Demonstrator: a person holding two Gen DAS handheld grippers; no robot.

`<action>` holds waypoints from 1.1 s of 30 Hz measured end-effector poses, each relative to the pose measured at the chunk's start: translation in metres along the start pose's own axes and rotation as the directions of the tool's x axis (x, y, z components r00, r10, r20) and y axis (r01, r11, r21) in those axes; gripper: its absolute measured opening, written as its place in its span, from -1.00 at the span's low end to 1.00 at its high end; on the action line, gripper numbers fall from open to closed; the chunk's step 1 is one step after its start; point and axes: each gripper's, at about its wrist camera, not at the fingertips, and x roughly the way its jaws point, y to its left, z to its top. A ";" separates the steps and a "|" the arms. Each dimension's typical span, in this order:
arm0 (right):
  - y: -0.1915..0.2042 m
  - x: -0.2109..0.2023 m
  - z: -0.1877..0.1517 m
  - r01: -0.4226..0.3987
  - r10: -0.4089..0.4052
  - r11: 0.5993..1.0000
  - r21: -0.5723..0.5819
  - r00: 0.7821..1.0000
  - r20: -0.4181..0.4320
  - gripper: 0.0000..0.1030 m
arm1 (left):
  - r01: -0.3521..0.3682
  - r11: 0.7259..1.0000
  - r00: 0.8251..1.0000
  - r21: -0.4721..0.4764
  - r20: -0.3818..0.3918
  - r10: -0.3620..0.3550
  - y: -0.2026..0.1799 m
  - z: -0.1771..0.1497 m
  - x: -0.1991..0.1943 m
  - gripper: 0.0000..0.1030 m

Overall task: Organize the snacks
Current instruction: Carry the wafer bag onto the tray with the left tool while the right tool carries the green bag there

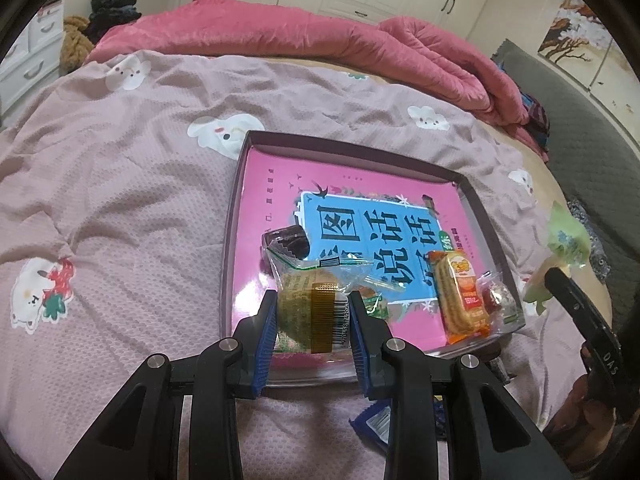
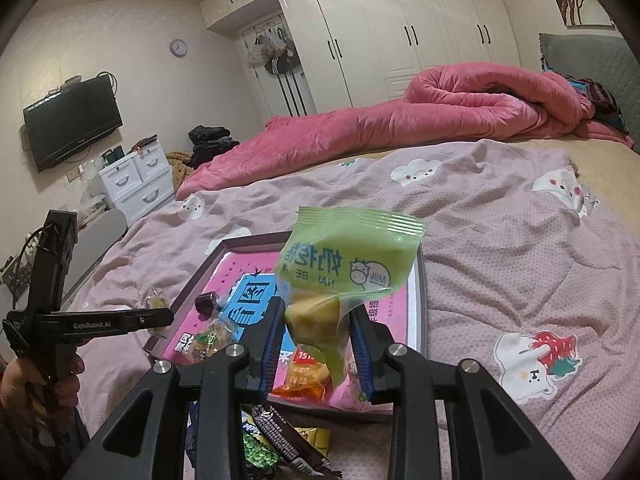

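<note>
Left jaws: left gripper [image 1: 313, 312] clamps a clear-wrapped green-brown pastry packet [image 1: 308, 300] over the box.
Right jaws: right gripper [image 2: 316, 340] grips a green milk-cake pouch [image 2: 348, 256] aloft.
Box: shallow dark-rimmed cardboard box [image 1: 236, 208] holds an orange biscuit pack [image 1: 460, 296] and a dark wrapped sweet [image 1: 286, 240].
Left over: several wrapped snacks [image 2: 280, 436] lie on the pink bedspread [image 2: 500, 248].

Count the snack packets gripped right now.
2. One clear-wrapped snack in the left gripper; one green packet in the right gripper. Neither grip is hidden.

A rumpled pink quilt [image 2: 420, 120] lies along the far side of the bed, on a mauve sheet [image 1: 120, 200] printed with cartoon animals. White wardrobes [image 2: 400, 40] line the back wall. A dark television [image 2: 72, 120] hangs above white drawers [image 2: 136, 184], with what may be a clock [image 2: 178, 47] higher up.
</note>
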 end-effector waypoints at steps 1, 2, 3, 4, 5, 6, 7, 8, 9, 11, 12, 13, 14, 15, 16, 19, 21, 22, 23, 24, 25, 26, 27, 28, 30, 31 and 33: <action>0.000 0.000 0.000 0.001 -0.001 1.000 0.000 1.000 0.000 -0.37 | -0.001 1.000 1.000 0.000 -0.002 0.001 0.000 0.000 0.001 -0.33; 0.000 0.000 0.000 0.002 -0.002 1.000 -0.001 1.000 0.001 -0.37 | -0.003 1.000 1.000 0.000 -0.004 0.003 0.000 0.000 0.003 -0.33; 0.000 0.001 0.000 0.001 -0.001 1.000 -0.001 1.000 0.000 -0.37 | -0.003 1.000 1.000 0.000 -0.006 0.003 0.000 0.000 0.004 -0.33; 0.000 0.001 0.000 0.001 -0.001 1.000 0.000 1.000 -0.002 -0.37 | -0.004 1.000 1.000 0.000 -0.007 0.004 0.000 0.000 0.005 -0.33; -0.001 0.001 0.000 0.002 -0.002 1.000 0.001 1.000 -0.002 -0.37 | -0.006 1.000 1.000 0.001 -0.009 0.006 0.000 0.000 0.006 -0.33; -0.001 0.002 0.000 0.002 -0.002 1.000 0.001 1.000 -0.004 -0.37 | -0.007 1.000 1.000 0.001 -0.010 0.007 -0.001 -0.001 0.007 -0.33; -0.001 0.003 0.000 0.003 -0.003 1.000 0.002 1.000 -0.005 -0.37 | -0.008 1.000 1.000 0.001 -0.011 0.008 -0.001 -0.001 0.008 -0.33; -0.002 0.004 0.000 0.005 -0.005 1.000 0.003 1.000 -0.007 -0.37 | -0.009 1.000 1.000 0.000 -0.012 0.009 0.000 -0.001 0.008 -0.33; -0.002 0.005 0.000 0.005 -0.005 1.000 0.004 1.000 -0.009 -0.37 | -0.009 1.000 1.000 -0.001 -0.013 0.009 0.000 -0.001 0.009 -0.33; -0.003 0.007 0.000 0.007 -0.007 1.000 0.006 1.000 -0.012 -0.37 | -0.008 1.000 1.000 -0.002 -0.015 0.008 0.000 -0.001 0.010 -0.33; -0.004 0.008 0.000 0.008 -0.008 1.000 0.007 1.000 -0.017 -0.37 | -0.007 1.000 1.000 -0.003 -0.017 0.007 0.000 -0.001 0.011 -0.33; -0.004 0.009 -0.001 0.010 -0.010 1.000 0.009 1.000 -0.021 -0.37 | -0.008 1.000 1.000 -0.003 -0.019 0.008 0.000 -0.001 0.013 -0.33; -0.005 0.011 -0.002 0.011 -0.011 1.000 0.011 1.000 -0.028 -0.37 | -0.008 1.000 1.000 -0.003 -0.021 0.008 0.000 -0.001 0.013 -0.33; -0.005 0.013 -0.002 0.012 -0.011 1.000 0.012 0.999 -0.036 -0.37 | -0.009 1.000 1.000 -0.003 -0.023 0.009 0.000 -0.001 0.015 -0.33; -0.006 0.015 -0.003 0.014 -0.013 1.000 0.014 0.999 -0.045 -0.37 | -0.010 1.000 1.000 -0.003 -0.025 0.010 0.000 -0.001 0.016 -0.33; -0.006 0.021 -0.006 0.016 -0.015 1.000 0.012 0.998 -0.068 -0.37 | -0.011 1.000 0.999 -0.002 -0.031 0.011 -0.001 -0.002 0.018 -0.33; -0.005 0.026 -0.008 0.019 -0.018 1.000 0.009 0.996 -0.088 -0.37 | -0.011 1.000 0.999 -0.003 -0.035 0.011 -0.001 -0.002 0.019 -0.33; -0.004 0.027 -0.010 0.023 -0.022 1.000 0.007 0.995 -0.094 -0.37 | -0.011 1.000 0.999 -0.003 -0.037 0.011 -0.001 -0.002 0.020 -0.33; -0.004 0.029 -0.011 0.028 -0.027 1.000 0.006 0.994 -0.104 -0.37 | -0.011 1.000 0.999 -0.003 -0.038 0.011 -0.001 -0.003 0.020 -0.33; -0.004 0.031 -0.013 0.037 -0.036 0.999 0.006 0.993 -0.114 -0.37 | -0.012 1.000 0.999 -0.001 -0.039 0.011 -0.001 -0.003 0.021 -0.33; -0.004 0.034 -0.014 0.047 -0.046 0.999 0.004 0.991 -0.125 -0.37 | -0.012 1.000 0.999 -0.001 -0.040 0.012 -0.001 -0.003 0.021 -0.33; -0.005 0.035 -0.015 0.052 -0.051 0.999 0.001 0.990 -0.132 -0.37 | -0.012 1.000 0.999 -0.001 -0.041 0.012 -0.001 -0.003 0.021 -0.33; -0.005 0.036 -0.016 0.056 -0.055 0.998 -0.001 0.989 -0.135 -0.37 | -0.012 1.000 0.999 -0.001 -0.042 0.012 -0.001 -0.004 0.022 -0.33; -0.006 0.037 -0.017 0.057 -0.056 0.998 0.002 0.988 -0.141 -0.37 | -0.013 1.000 0.999 -0.002 -0.043 0.013 -0.001 -0.004 0.022 -0.33; -0.007 0.039 -0.018 0.065 -0.063 0.998 0.005 0.987 -0.147 -0.37 | -0.014 1.000 0.999 -0.003 -0.045 0.014 0.000 -0.004 0.023 -0.33; -0.008 0.040 -0.019 0.073 -0.071 0.997 0.007 0.986 -0.151 -0.37 | -0.015 1.000 0.999 -0.003 -0.047 0.015 0.000 -0.004 0.024 -0.33; -0.009 0.041 -0.021 0.075 -0.071 0.997 0.020 0.985 -0.155 -0.37 | -0.016 1.000 0.999 -0.005 -0.049 0.016 0.000 -0.005 0.025 -0.33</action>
